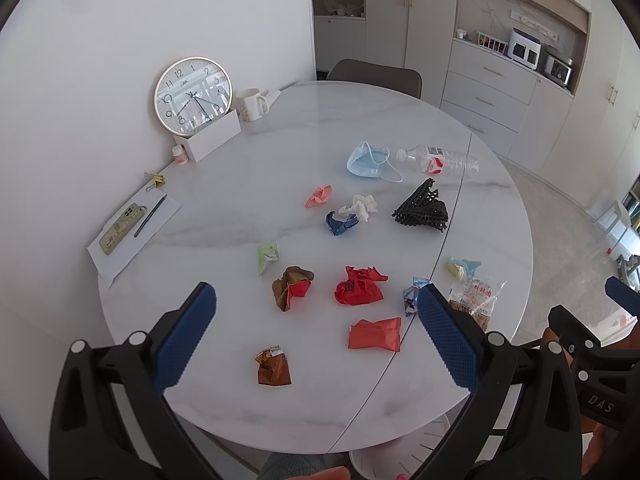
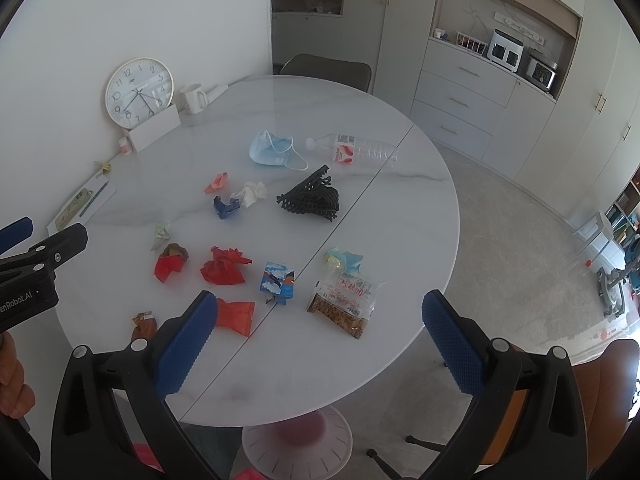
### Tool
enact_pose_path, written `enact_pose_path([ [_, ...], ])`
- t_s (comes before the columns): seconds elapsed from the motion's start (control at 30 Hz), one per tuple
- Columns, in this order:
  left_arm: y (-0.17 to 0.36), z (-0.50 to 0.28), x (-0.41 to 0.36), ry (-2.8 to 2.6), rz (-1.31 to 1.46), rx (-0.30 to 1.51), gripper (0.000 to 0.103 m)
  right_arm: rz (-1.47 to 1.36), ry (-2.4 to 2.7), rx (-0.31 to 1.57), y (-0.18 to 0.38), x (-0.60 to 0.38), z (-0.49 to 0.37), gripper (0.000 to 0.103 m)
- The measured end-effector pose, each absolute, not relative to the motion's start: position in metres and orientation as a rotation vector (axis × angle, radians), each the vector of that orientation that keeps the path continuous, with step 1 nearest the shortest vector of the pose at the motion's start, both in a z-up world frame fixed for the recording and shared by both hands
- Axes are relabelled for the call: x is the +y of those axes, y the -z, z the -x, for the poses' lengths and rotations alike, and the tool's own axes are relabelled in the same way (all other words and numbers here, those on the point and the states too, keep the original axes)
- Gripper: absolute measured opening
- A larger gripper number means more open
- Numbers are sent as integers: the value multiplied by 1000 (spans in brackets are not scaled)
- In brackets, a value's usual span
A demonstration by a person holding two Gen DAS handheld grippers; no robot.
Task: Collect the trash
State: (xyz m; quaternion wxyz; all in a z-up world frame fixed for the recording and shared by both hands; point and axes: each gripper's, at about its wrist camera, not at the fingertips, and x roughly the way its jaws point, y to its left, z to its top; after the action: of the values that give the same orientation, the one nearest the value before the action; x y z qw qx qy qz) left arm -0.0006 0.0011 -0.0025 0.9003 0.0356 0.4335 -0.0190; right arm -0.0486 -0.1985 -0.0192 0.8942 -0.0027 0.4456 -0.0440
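Trash lies scattered on a round white marble table: a blue face mask, a clear plastic bottle, black foam netting, white tissue, crumpled red paper, a flat red wrapper, a brown wrapper and a snack bag. My left gripper is open above the near table edge, over the red wrapper. My right gripper is open and empty above the near right part of the table, close to the snack bag.
A wall clock, white box, mug, phone and pen on paper lie at the table's left. A pink-white bin stands under the near edge. A chair is behind the table; cabinets line the right wall.
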Motion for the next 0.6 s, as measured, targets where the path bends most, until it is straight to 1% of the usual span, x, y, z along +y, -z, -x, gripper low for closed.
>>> enact_pose_path([
  [0.6,5,3,3,36,-72,899,97,7,92,925,21,-198,50,101],
])
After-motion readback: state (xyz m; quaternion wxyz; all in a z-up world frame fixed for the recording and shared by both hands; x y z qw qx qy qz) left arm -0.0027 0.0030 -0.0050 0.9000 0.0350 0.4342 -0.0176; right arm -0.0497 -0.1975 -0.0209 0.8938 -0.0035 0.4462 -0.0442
